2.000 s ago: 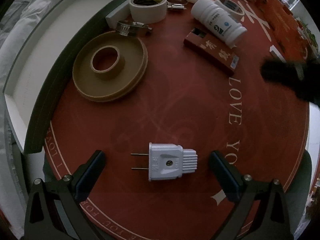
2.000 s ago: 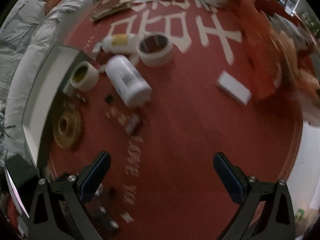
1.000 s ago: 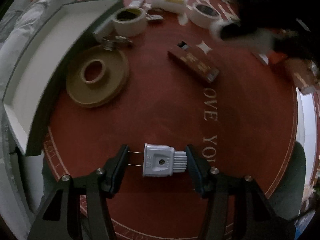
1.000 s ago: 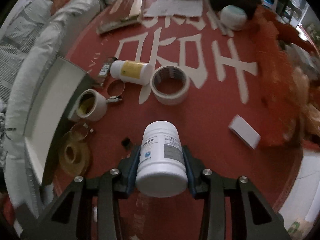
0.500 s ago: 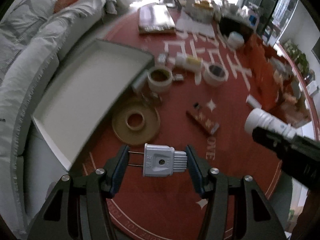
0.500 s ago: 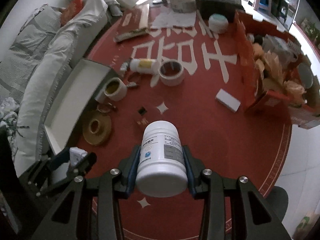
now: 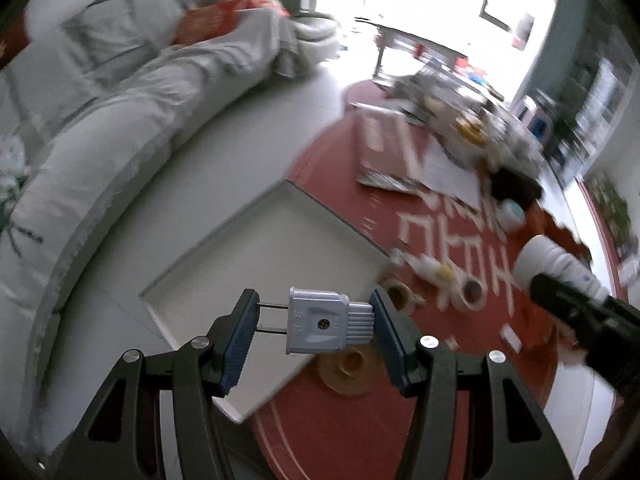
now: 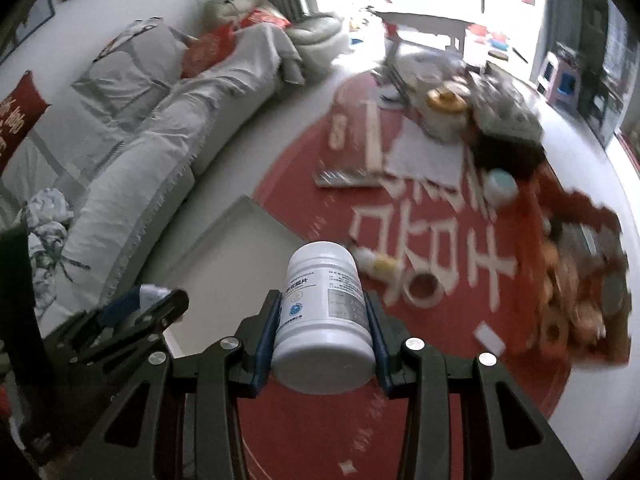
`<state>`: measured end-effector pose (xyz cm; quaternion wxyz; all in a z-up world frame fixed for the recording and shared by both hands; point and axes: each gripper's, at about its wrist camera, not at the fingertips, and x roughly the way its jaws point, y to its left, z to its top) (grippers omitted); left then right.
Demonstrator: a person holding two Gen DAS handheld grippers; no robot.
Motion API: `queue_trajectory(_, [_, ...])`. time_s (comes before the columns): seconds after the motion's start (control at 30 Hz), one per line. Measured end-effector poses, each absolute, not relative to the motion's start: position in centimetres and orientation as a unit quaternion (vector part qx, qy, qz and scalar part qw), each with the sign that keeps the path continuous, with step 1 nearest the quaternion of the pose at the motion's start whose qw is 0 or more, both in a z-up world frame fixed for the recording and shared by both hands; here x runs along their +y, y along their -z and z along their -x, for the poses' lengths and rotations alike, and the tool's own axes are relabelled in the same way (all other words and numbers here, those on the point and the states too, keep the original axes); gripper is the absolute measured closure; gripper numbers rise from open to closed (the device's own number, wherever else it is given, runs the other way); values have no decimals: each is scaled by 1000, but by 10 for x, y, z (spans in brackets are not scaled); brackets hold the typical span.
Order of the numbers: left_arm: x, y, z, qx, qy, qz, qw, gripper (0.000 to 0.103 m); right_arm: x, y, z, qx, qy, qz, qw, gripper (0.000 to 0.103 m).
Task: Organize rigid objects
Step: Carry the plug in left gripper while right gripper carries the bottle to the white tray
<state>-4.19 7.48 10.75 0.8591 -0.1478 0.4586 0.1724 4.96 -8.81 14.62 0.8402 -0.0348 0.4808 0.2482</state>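
Left gripper [image 7: 313, 326] clamps the plug [image 7: 326, 325], right gripper [image 8: 323, 338] the bottle [image 8: 323, 320]; lower both level into the tray [image 7: 256, 248] at frame centre.

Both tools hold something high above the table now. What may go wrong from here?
1. The left tool pinches the plug end to end, one pad on the thin prongs; it may slip or pivot out.
2. The right tool grips the smooth white bottle by its sides; a fast swing toward the tray might loosen it.

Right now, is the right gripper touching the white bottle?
Touching. The right wrist view shows the right gripper with both blue pads pressed against the sides of the white bottle, held off the red rug.
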Motion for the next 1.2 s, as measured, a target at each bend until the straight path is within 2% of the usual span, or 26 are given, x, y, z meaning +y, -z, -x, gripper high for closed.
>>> queue_trajectory(0.17, [122,-98,36,451,-233,154,848,43,-37,-152,-75,474,-274,41,836,61])
queue_trajectory(0.4, [164,-47,25,487,-265,172,814,43,24,-107,-92,510,-289,68,808,61])
queue_trajectory(0.67, [175,1,21,527,-263,187,787,43,46,-45,-100,563,-276,91,774,61])
queue_trajectory(1.2, [183,30,9,549,-261,194,770,43,58,-8,-110,593,-262,106,754,61])
